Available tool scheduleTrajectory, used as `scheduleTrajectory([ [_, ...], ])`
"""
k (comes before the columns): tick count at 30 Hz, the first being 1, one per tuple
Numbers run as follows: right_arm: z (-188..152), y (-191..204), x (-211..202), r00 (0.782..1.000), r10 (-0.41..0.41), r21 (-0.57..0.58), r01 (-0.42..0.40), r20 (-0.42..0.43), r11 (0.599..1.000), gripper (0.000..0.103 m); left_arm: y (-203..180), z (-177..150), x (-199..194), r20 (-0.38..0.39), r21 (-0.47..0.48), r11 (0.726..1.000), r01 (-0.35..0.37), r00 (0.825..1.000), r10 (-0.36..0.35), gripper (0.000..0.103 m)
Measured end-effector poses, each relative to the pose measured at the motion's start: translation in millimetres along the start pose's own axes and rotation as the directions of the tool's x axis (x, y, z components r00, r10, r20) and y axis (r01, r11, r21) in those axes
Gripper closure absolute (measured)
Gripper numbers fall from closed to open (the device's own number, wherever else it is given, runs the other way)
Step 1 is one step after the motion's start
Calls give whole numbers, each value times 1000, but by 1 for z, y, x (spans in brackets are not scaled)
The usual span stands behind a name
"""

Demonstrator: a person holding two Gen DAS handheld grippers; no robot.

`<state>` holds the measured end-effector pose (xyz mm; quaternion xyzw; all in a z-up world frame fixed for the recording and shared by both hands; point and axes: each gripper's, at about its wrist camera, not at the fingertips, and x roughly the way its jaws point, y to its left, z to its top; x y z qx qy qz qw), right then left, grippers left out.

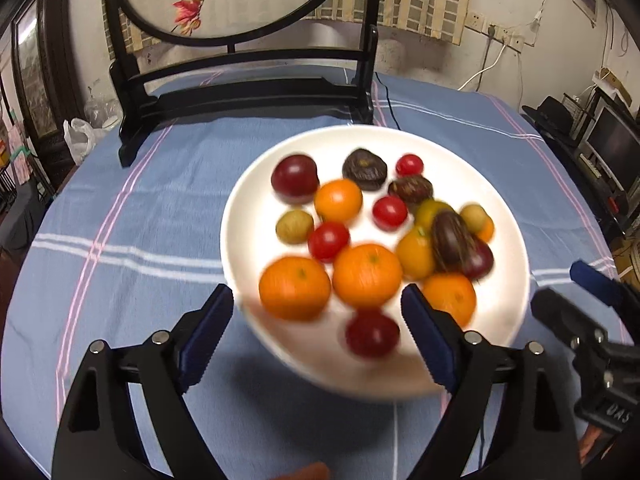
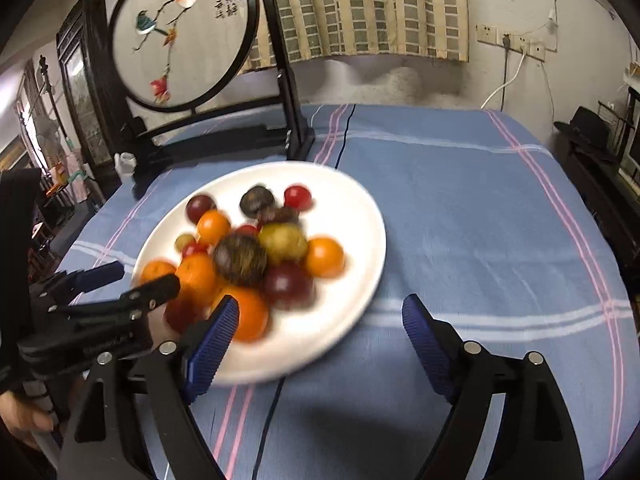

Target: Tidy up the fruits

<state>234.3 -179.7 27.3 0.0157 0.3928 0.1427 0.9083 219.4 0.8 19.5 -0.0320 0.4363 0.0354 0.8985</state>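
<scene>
A white plate [image 1: 508,264] holds several mixed fruits: oranges [image 1: 295,288], red cherry tomatoes [image 1: 328,241], dark plums [image 1: 295,178] and brown passion fruits [image 1: 364,169]. The plate looks blurred. My left gripper [image 1: 318,332] is open, its jaws spread over the plate's near rim, touching nothing. My right gripper [image 2: 322,340] is open and empty, its left finger [image 2: 212,344] over the plate's [image 2: 360,216] near edge. The left gripper [image 2: 132,280] shows at left in the right wrist view, and the right gripper [image 1: 576,292] at right in the left wrist view.
The table wears a blue cloth with white and pink stripes [image 2: 480,208]. A dark wooden stand with a round embroidered screen [image 2: 180,36] rises at the back left. A black cable [image 2: 272,412] runs under the plate. A white plastic bag [image 1: 82,136] lies off the table's left edge.
</scene>
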Motion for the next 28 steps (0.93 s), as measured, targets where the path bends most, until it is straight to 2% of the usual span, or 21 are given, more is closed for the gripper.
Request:
scheduleTrajectory([
  [8,-44,-1,-30,998,-52,4,52,-20,999,10,-1,-54,-34,-6,15,1000,18,1000,-18,16],
  [12,-63,2,-39,998,-53,10,54,-24,999,10,3,-80,-45,-26,3,998,66,998,-66,11],
  [19,-89,9,-35,996,-76,6,76,-46,997,10,6,-115,-57,-29,11,999,43,999,-43,9],
  [21,-94,11,-33,995,-82,8,82,-65,997,10,7,-123,-58,-27,17,1000,11,1000,-10,9],
  [24,-103,15,-26,990,-93,3,94,-108,996,10,11,-129,-56,-26,14,1000,-20,999,20,9],
  [28,-114,22,-19,982,-126,-37,122,-139,992,8,21,-135,-43,-62,-25,999,-43,997,42,9],
])
